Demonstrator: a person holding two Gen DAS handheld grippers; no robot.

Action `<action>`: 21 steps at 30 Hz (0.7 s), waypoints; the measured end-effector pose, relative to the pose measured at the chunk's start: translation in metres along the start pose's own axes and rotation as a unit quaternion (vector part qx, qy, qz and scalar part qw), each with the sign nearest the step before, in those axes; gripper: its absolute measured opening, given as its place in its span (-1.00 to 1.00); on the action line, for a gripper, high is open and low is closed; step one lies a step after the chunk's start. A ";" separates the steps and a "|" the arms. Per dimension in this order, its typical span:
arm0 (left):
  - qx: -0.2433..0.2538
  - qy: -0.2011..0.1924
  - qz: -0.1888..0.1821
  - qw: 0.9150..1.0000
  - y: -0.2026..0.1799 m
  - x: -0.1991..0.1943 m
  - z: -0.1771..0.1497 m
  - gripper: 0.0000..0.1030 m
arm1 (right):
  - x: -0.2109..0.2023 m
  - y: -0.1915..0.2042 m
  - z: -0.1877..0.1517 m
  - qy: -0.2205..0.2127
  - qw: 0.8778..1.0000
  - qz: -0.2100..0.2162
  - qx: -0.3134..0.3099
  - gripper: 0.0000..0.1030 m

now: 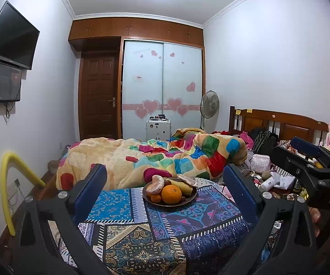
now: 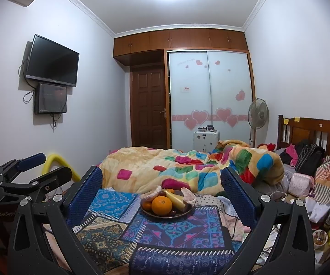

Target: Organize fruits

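Note:
A dark round plate (image 1: 189, 200) (image 2: 183, 213) sits on a patterned blue cloth (image 1: 165, 229) (image 2: 165, 231). It holds a large orange (image 1: 171, 194) (image 2: 161, 205), a small tangerine (image 1: 156, 198), a banana (image 1: 183, 186) (image 2: 176, 199), peeled pomelo pieces (image 1: 156, 183) (image 2: 189, 196) and small dark fruits. My left gripper (image 1: 165, 183) is open and empty, held back from the plate; it also shows at the left of the right wrist view (image 2: 43, 165). My right gripper (image 2: 162, 178) is open and empty, also short of the plate; it shows at the right of the left wrist view (image 1: 298, 151).
A bed with a colourful quilt (image 1: 176, 153) lies behind the cloth. Clutter of bags and bottles (image 2: 314, 183) fills the right side. A yellow foam tube (image 1: 9, 183) stands at the left wall. A fan (image 1: 209, 107) and wardrobe (image 1: 162, 87) are at the back.

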State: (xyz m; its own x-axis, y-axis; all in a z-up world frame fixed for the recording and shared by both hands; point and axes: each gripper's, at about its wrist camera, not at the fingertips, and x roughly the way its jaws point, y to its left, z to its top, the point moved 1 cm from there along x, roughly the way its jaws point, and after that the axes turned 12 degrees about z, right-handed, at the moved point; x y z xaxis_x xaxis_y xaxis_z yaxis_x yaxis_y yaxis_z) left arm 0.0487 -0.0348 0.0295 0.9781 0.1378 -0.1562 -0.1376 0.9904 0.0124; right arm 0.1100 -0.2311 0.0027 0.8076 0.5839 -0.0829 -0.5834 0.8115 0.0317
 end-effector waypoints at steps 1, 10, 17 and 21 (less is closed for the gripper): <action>0.000 0.000 0.000 1.000 0.000 0.000 0.000 0.99 | 0.000 0.000 0.000 0.000 1.000 0.000 0.001 1.00; -0.003 0.002 0.000 1.000 0.000 0.002 -0.001 0.99 | -0.001 0.000 -0.001 0.001 1.000 0.001 0.003 1.00; -0.001 0.004 0.000 1.000 0.001 0.002 -0.003 0.99 | -0.001 -0.002 -0.001 0.002 1.000 0.000 0.003 1.00; -0.001 0.003 0.001 1.000 0.001 0.003 -0.004 0.99 | -0.001 -0.003 -0.002 0.003 1.000 0.000 0.005 1.00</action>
State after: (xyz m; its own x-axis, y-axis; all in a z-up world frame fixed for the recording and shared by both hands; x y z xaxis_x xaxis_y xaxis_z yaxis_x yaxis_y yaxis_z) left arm 0.0506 -0.0335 0.0249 0.9767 0.1400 -0.1629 -0.1403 0.9901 0.0100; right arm 0.1114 -0.2343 0.0004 0.8072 0.5835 -0.0895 -0.5823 0.8119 0.0412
